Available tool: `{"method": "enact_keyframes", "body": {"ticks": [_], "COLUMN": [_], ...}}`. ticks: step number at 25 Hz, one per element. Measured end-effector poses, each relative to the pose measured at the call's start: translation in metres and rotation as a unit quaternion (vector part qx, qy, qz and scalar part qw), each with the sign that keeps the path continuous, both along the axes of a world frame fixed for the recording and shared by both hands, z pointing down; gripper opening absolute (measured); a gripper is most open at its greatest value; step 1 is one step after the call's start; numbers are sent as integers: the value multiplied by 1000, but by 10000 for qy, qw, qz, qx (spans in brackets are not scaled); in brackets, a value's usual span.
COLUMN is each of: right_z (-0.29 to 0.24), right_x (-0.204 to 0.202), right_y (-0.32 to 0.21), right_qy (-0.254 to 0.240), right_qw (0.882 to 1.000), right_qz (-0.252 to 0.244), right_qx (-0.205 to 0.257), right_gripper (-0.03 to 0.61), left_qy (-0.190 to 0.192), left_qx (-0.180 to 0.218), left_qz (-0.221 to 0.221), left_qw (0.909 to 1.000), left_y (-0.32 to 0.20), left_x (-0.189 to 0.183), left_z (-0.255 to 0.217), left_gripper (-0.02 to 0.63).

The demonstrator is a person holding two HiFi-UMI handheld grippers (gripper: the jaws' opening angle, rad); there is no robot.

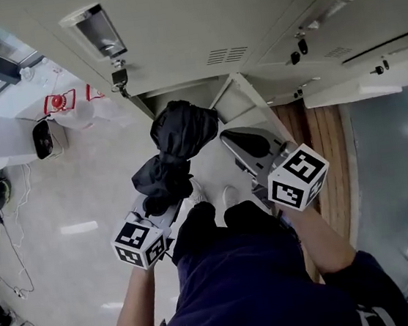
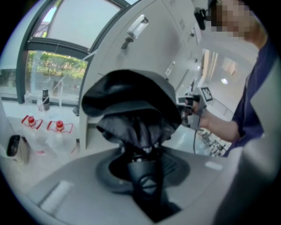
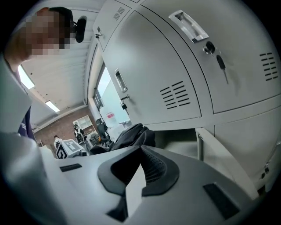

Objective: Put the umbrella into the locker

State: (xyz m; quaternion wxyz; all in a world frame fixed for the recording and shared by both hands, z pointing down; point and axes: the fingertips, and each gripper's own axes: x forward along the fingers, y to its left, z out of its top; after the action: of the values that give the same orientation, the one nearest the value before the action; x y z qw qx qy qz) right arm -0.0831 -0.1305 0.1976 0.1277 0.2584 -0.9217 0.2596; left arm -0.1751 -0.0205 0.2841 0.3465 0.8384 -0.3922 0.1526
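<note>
My left gripper (image 1: 165, 199) is shut on the handle (image 2: 147, 186) of a folded black umbrella (image 1: 175, 146). The bunched canopy (image 2: 131, 105) sticks out past the jaws, pointing toward the grey lockers. Just beyond it, one low locker compartment (image 1: 180, 91) stands open, its door (image 1: 246, 100) swung out to the right. My right gripper (image 1: 244, 143) hovers beside the umbrella near that door, jaws together with nothing between them. In the right gripper view, the gripper (image 3: 139, 151) points at the open compartment (image 3: 180, 138), and the umbrella (image 3: 131, 136) shows to the left.
Closed locker doors (image 3: 153, 74) with handles, vents and hanging keys (image 1: 120, 76) fill the wall above the opening. Red-capped bottles (image 1: 64, 102) and a white device (image 1: 42, 139) stand on the floor to the left. The person's shoes (image 1: 228, 194) are below the grippers.
</note>
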Motion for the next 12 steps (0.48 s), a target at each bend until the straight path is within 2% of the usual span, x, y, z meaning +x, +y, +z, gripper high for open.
{"method": "enact_keyframes", "body": {"ticks": [6,12], "right_z": [51,110], "right_x": [2,-4], "right_y": [6,14], "right_qy": [32,-33], "right_qw": [9997,9987], "right_qz": [-216,-473], "right_qx": [78,164], "right_gripper": [9,9], "left_qy": [-156,-320], "left_qx": [-60,-47], "left_qz": [-270,-278], "left_qw": [9995,9991], "left_y": [-13,-29], "left_x": [8,12], "left_z": [65,135], "left_gripper": [117,117]}}
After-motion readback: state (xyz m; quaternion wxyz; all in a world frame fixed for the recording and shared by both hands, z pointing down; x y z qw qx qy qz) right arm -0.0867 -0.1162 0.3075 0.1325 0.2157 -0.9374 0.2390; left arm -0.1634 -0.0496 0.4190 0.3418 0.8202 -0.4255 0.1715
